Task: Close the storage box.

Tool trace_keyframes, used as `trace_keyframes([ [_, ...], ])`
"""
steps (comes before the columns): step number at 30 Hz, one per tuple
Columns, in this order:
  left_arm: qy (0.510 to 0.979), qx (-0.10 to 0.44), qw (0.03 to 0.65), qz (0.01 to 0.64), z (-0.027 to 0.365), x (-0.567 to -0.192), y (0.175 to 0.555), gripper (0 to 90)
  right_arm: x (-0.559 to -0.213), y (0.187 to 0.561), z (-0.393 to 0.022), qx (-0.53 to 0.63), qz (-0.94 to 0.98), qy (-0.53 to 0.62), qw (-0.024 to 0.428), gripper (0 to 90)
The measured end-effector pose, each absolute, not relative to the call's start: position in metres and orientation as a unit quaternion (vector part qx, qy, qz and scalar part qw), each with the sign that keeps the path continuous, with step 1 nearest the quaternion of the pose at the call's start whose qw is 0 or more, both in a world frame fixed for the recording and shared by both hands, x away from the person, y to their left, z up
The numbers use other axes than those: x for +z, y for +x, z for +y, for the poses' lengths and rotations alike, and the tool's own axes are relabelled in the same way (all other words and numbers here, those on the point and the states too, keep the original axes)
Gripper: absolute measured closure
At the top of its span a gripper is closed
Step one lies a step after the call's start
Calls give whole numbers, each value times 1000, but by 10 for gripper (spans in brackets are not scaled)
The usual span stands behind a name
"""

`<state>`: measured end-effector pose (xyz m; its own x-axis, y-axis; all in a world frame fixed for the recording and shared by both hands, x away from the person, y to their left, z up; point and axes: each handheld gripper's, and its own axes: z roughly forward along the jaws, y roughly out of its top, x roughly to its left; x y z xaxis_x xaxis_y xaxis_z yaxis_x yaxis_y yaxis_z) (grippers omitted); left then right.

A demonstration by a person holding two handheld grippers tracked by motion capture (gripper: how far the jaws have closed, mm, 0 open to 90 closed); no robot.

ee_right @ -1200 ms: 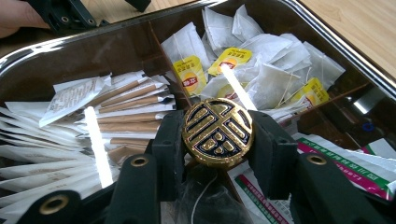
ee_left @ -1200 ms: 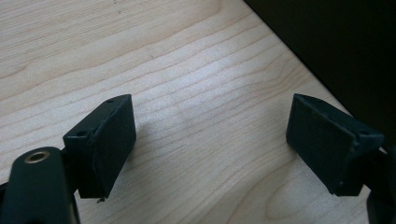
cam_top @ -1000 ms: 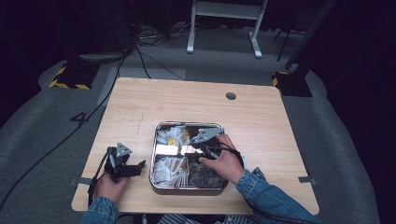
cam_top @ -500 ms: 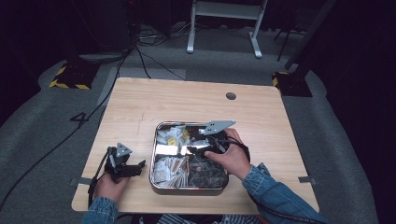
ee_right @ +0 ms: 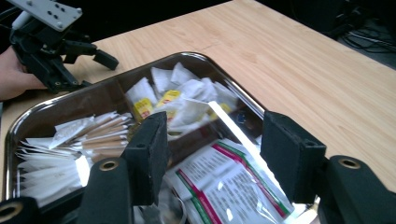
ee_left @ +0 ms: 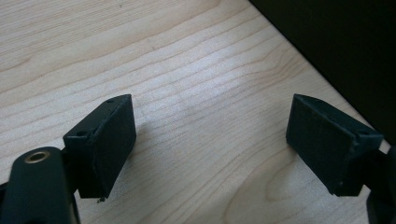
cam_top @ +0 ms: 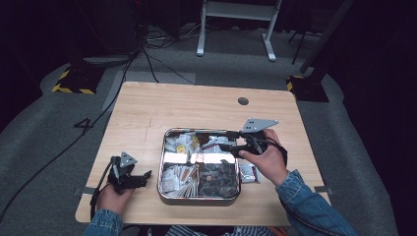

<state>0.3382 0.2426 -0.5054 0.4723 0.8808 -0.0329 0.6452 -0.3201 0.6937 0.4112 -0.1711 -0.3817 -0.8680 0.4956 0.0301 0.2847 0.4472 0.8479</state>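
The metal tray [cam_top: 167, 184] lies near the table's [cam_top: 147, 108] front edge. The right gripper [cam_top: 227, 146], jaws parted and empty, has risen above the tray; the left gripper [cam_top: 143, 175], released, rests left of it.

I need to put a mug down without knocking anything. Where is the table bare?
Bare: the far half of the table, from the metal tray to the cable hole. Crowded: the near strip, with the left gripper, tray, a packet and the right gripper.
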Motion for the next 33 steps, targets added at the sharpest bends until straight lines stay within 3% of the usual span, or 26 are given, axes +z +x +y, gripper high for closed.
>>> trace_keyframes([
  [14,794,180,327,480,243,-505,338,163,-377,407,-244,478,827,263,132,389],
  [23,794,180,327,480,243,-505,338,163,-397,406,-290,445,836,294,130,383],
  [33,795,177,328,479,243,-505,338,163,-415,409,-311,424,839,315,134,369],
])
